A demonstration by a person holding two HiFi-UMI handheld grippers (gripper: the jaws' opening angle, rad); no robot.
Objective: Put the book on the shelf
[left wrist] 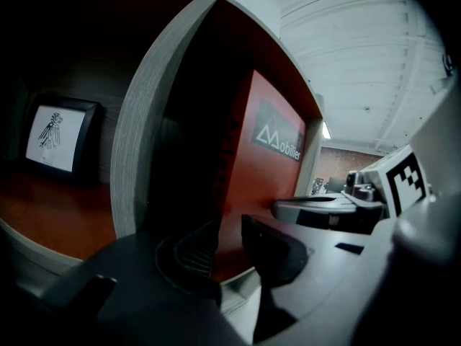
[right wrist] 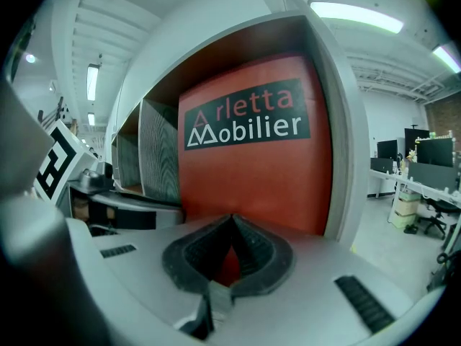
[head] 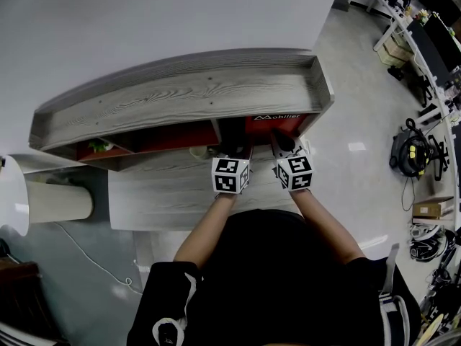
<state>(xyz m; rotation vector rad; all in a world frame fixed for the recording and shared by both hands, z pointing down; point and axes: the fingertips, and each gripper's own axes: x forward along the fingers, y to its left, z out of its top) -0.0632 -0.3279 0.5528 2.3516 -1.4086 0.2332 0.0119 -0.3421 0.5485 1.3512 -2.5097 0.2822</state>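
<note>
The red book (right wrist: 252, 171) stands upright in the shelf's (head: 180, 99) right-end compartment, just beside the right wall. The left gripper (left wrist: 229, 249) has its jaws clamped on the book's near lower edge. The right gripper (right wrist: 232, 225), jaws pressed together and empty, points at the cover.

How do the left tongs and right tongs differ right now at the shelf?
The left tongs stand apart astride the left edge of the red book, seemingly gripping it; the right tongs are shut and empty. The left tongs meet the book edge-on; the right tongs face its cover squarely. Both reach into the right end of the shelf.
</note>
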